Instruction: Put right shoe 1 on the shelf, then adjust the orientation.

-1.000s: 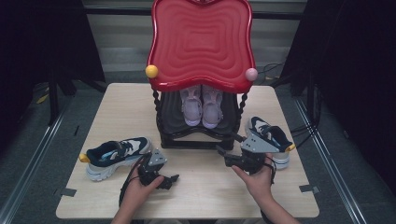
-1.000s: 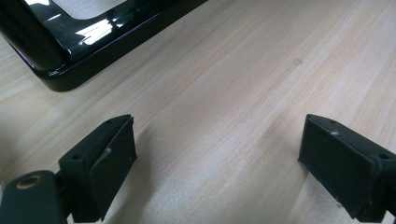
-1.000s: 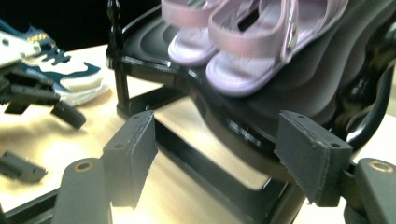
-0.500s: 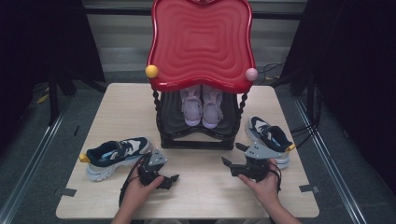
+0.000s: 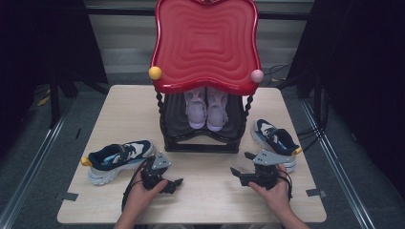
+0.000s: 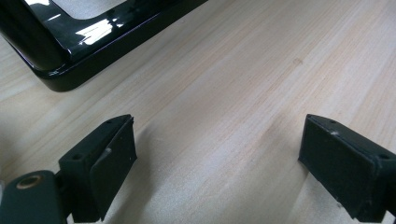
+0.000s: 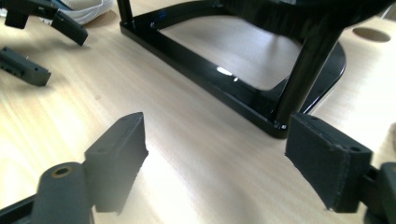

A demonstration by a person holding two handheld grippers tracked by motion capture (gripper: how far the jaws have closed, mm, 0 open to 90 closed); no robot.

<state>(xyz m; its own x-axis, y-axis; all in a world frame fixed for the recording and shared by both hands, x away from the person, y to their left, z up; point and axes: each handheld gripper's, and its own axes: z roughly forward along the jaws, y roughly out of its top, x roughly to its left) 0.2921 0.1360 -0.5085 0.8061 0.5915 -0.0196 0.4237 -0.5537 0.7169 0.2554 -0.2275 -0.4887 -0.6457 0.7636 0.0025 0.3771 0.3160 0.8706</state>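
Both tongs, left (image 5: 174,183) and right (image 5: 241,172), are spread wide and empty, the right just opened. The navy sneaker (image 5: 276,140) at three o'clock could be nudged off the table (image 5: 119,109) by the right hand.

The left shoe (image 5: 119,160) is a dark blue and white sneaker with a yellow heel tab, lying on its sole on the table's left side, toe toward the stand and heel toward the table's left edge, just beside the left hand. The right shoe (image 5: 275,141) matches it in colour and stands on its sole at the table's right, just right of the stand's base, toe pointing away from the person, yellow heel tab nearest the right hand
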